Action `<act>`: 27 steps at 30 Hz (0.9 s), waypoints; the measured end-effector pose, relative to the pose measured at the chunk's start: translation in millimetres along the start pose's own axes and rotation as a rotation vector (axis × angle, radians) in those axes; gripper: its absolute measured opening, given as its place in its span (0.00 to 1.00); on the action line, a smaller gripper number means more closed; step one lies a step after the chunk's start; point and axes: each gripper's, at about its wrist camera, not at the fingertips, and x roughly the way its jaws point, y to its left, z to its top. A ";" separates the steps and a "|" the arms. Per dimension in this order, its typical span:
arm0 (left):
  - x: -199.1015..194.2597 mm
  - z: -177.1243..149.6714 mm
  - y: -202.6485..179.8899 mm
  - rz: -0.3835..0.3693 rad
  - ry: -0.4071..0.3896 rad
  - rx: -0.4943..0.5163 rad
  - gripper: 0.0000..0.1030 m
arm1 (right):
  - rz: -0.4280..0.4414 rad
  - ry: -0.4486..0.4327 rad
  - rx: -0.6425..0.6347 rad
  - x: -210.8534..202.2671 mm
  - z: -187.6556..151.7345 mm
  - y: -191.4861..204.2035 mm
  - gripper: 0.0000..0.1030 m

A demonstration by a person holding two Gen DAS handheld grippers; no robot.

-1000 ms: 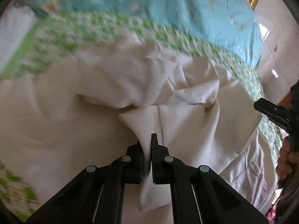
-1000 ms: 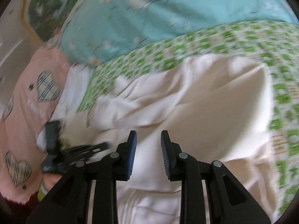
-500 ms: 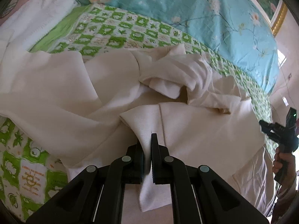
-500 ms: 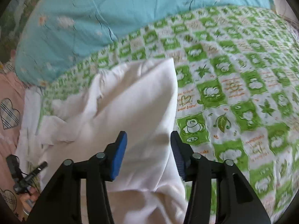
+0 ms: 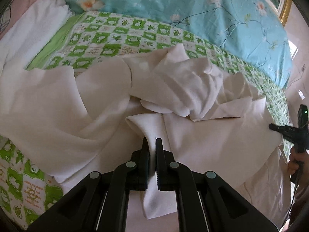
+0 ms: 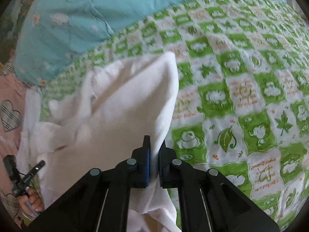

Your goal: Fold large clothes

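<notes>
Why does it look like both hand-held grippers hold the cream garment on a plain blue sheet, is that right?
Not quite. The left hand-held gripper and right hand-held gripper do pinch the cream garment, but the right wrist view shows it on a green-and-white checked sheet.
</notes>
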 end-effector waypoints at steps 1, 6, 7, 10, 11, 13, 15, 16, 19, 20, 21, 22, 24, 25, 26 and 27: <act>0.9 -0.2 2.1 -0.001 0.003 -0.006 0.04 | -0.014 0.017 0.006 3.9 -1.9 -2.2 0.09; 3.1 -1.3 6.4 -0.001 0.016 -0.007 0.04 | -0.131 -0.175 -0.078 -51.4 -14.7 30.4 0.17; 3.8 -1.9 6.0 0.005 0.018 -0.008 0.04 | -0.065 -0.164 -0.112 -53.8 -19.2 40.8 0.18; 0.7 -4.6 8.4 0.008 0.016 -0.021 0.06 | -0.006 -0.032 -0.207 -30.8 -36.9 61.8 0.18; -4.5 -7.4 12.5 0.009 0.013 -0.030 0.06 | -0.061 0.008 -0.218 -18.0 -42.0 58.8 0.18; -16.9 -13.0 23.8 0.023 0.011 -0.046 0.07 | -0.118 0.027 -0.164 -8.7 -45.4 39.1 0.14; -32.5 -17.9 40.7 0.039 -0.004 -0.072 0.07 | -0.077 0.000 -0.066 -21.8 -44.3 26.6 0.18; -40.5 -19.2 50.0 0.049 -0.016 -0.090 0.07 | -0.061 -0.022 -0.043 -31.2 -44.5 26.2 0.18; -70.4 -18.3 90.5 0.075 -0.075 -0.185 0.10 | 0.003 -0.075 -0.081 -53.5 -50.4 42.1 0.27; -82.7 -15.6 108.5 0.111 -0.105 -0.225 0.15 | 0.029 -0.080 -0.096 -58.2 -53.6 48.4 0.32; -89.2 -11.7 119.2 0.147 -0.123 -0.241 0.31 | 0.060 -0.082 -0.111 -60.9 -58.0 57.7 0.34; -95.0 -7.8 129.3 0.188 -0.140 -0.253 0.42 | 0.077 -0.078 -0.119 -60.5 -60.0 64.1 0.35; -103.7 4.9 154.4 0.282 -0.169 -0.286 0.48 | 0.111 -0.058 -0.135 -57.8 -67.3 76.4 0.35; -104.7 11.8 163.7 0.305 -0.177 -0.297 0.51 | 0.131 -0.042 -0.141 -55.3 -71.4 82.9 0.35; -103.2 20.4 174.0 0.326 -0.174 -0.304 0.54 | 0.145 -0.029 -0.145 -52.4 -74.4 87.9 0.35; -99.7 29.5 184.6 0.355 -0.164 -0.311 0.56 | 0.153 -0.020 -0.149 -50.5 -76.4 94.6 0.35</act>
